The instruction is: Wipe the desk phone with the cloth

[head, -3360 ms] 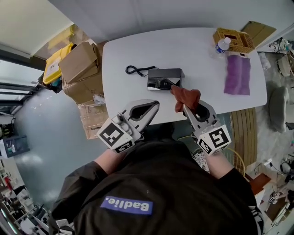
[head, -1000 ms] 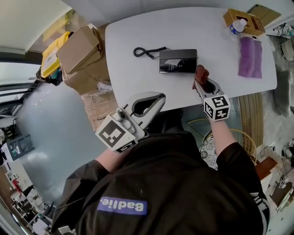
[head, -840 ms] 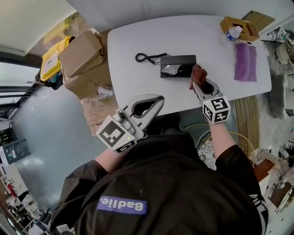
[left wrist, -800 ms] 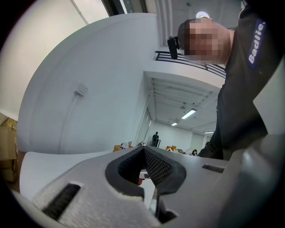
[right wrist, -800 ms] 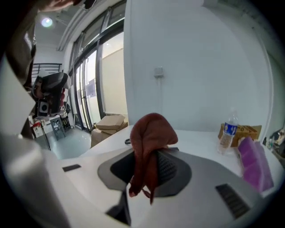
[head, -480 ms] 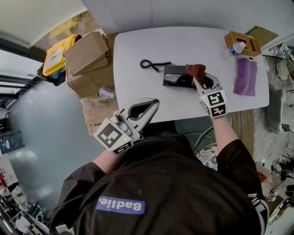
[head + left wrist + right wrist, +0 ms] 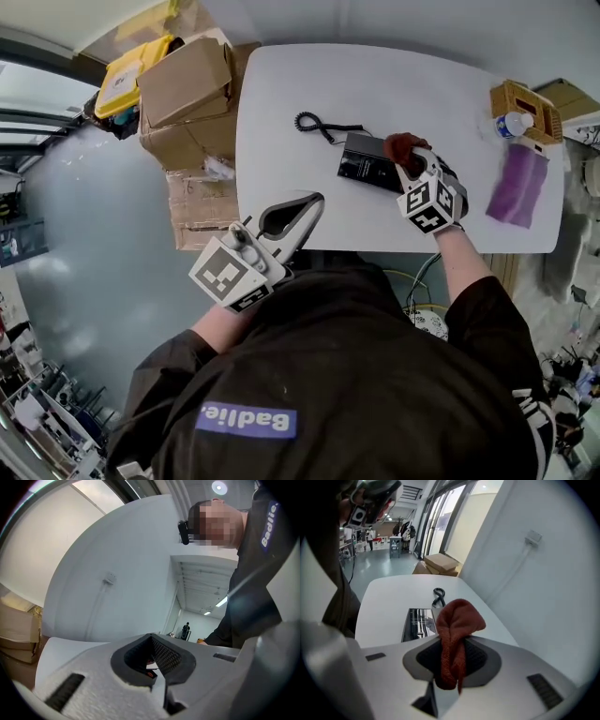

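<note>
**A:** What takes up the most room?

**B:** A white oval table (image 7: 422,84). Brown cardboard boxes (image 7: 187,89) are stacked off its edge at 9 o'clock.

**A:** And the two tongs?

**B:** The left gripper (image 7: 312,201) hangs off the near edge, at 7 o'clock from the table's middle. Its jaws are closed together with nothing between them. The right gripper (image 7: 405,161) reaches in from 5 o'clock, and its jaws are pinched narrow on a rust-red knitted cloth (image 7: 457,620).

**A:** Where is the phone?

**B:** The black rectangular desk phone (image 7: 366,161) lies flat near the table's middle. The red cloth bunches over its 2 o'clock corner. I cannot tell how hard it presses there.

**A:** Anything else on the table?

**B:** A purple cloth (image 7: 520,183) lies at 3 o'clock from the phone, drooping over the table's edge. A woven tan basket (image 7: 527,97) sits at 2 o'clock, near the far rim. A coiled black cord (image 7: 314,124) runs off the phone's 10 o'clock corner. The smallest thing is a clear plastic bottle (image 7: 511,123), at the basket's 7 o'clock side.
</note>
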The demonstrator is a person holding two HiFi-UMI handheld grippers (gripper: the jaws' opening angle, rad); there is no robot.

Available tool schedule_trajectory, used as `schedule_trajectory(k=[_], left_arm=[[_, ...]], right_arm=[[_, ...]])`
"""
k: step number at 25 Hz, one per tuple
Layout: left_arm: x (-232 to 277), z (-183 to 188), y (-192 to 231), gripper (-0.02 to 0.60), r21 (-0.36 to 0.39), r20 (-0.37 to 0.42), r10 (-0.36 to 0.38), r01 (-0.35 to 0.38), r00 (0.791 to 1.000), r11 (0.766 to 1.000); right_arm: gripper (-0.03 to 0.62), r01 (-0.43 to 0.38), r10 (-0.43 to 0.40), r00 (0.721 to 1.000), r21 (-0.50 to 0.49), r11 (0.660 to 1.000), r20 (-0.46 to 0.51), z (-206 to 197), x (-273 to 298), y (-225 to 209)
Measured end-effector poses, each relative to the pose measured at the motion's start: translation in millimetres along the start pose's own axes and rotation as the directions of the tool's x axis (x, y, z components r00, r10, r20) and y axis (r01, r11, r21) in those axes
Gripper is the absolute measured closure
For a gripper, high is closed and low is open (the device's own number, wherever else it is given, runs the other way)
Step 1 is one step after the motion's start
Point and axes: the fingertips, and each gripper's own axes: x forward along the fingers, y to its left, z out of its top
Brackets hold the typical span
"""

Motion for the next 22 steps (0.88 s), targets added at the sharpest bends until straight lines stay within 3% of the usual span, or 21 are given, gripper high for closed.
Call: schedule_trajectory(k=[11, 22], left_arm=[[1.5, 2.3, 9.7, 0.572, -0.011, 0.027, -0.001, 0.001, 1.000, 1.000], [-25.2, 6.0, 22.1, 0.572, -0.010, 0.040, 0.080, -0.080, 0.996, 0.997]], right_arm=[[0.505, -0.177, 0.173, 0.983, -0.070, 0.982, -0.057, 6.2, -7.5, 71.8], [0.505, -0.253, 0.234, 0.963, -0.145, 0.957, -0.135, 24.1, 36.6, 55.0]])
